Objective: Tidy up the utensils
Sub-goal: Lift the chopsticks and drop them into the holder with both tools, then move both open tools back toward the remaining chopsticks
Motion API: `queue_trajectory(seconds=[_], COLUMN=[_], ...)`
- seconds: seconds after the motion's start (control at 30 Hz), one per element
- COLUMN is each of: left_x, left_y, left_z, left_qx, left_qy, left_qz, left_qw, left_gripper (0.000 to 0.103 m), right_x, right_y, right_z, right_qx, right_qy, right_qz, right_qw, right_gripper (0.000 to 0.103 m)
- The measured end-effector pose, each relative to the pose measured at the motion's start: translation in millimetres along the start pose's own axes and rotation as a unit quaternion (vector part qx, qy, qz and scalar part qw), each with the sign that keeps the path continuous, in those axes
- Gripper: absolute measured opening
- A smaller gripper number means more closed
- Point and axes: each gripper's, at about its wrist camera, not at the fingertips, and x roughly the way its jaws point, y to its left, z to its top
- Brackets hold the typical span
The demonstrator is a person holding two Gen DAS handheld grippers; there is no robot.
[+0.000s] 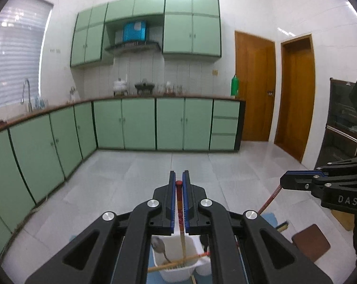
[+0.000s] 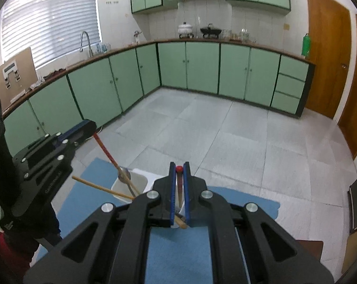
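My left gripper [image 1: 179, 175] is shut on a red-tipped chopstick [image 1: 180, 203] whose lower end reaches down into a white bin [image 1: 171, 243]. A metal spoon [image 1: 158, 243] and another chopstick [image 1: 178, 261] lie in that bin. My right gripper [image 2: 179, 165] is shut on a second red-tipped chopstick [image 2: 179, 193], above the bin's right part. In the right wrist view the left gripper [image 2: 92, 127] is at the left, its chopstick [image 2: 107, 153] slanting down beside the spoon [image 2: 124, 175] in the bin [image 2: 140, 179]. The right gripper [image 1: 282, 182] shows at the right of the left wrist view.
The bin stands on a blue mat [image 2: 178, 248] over a table. A loose chopstick [image 2: 95, 185] leans across the bin's rim. A brown pad [image 1: 311, 241] lies to the right. Green kitchen cabinets [image 1: 138, 123], grey floor tiles and wooden doors [image 1: 254, 87] lie beyond.
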Motion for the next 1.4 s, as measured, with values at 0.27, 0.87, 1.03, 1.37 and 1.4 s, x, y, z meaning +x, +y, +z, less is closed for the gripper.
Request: queue_trajectory(seconds=[0.27, 0.87, 1.03, 1.37, 1.4], left_x=[-23.7, -125.8, -123.6, -125.4, -126.4], left_y=[1.7, 18.0, 28.5, 38.8, 35.6], left_z=[-11.2, -157.7, -209.3, -265.8, -267.8], left_qx=[0.013, -0.037, -0.041, -0.031, -0.031], left_qy=[0.008, 0.096, 0.147, 0.218, 0.220], left_qz=[0.003, 0.032, 0.055, 0.081, 0.082], left_qw=[0.9999, 0.9942, 0.9868, 0.9722, 0.9716], left_gripper=[0.031, 0.077, 0.077, 0.077, 0.077], right_x=[-13.0, -76.7, -56.6, -21.3, -18.5], right_y=[-3.6, -1.2, 22.5, 66.3, 71.4], right_z=[-13.8, -178.8, -230.7, -289.6, -293.8], right_qx=[0.012, 0.059, 0.069, 0.074, 0.072], right_qy=[-0.015, -0.057, -0.027, 0.028, 0.033], right_qz=[-0.014, -0.048, -0.050, -0.033, -0.030], right_qw=[1.000, 0.995, 0.996, 0.996, 0.996], right_gripper=[0.031, 0.092, 0.092, 0.092, 0.092])
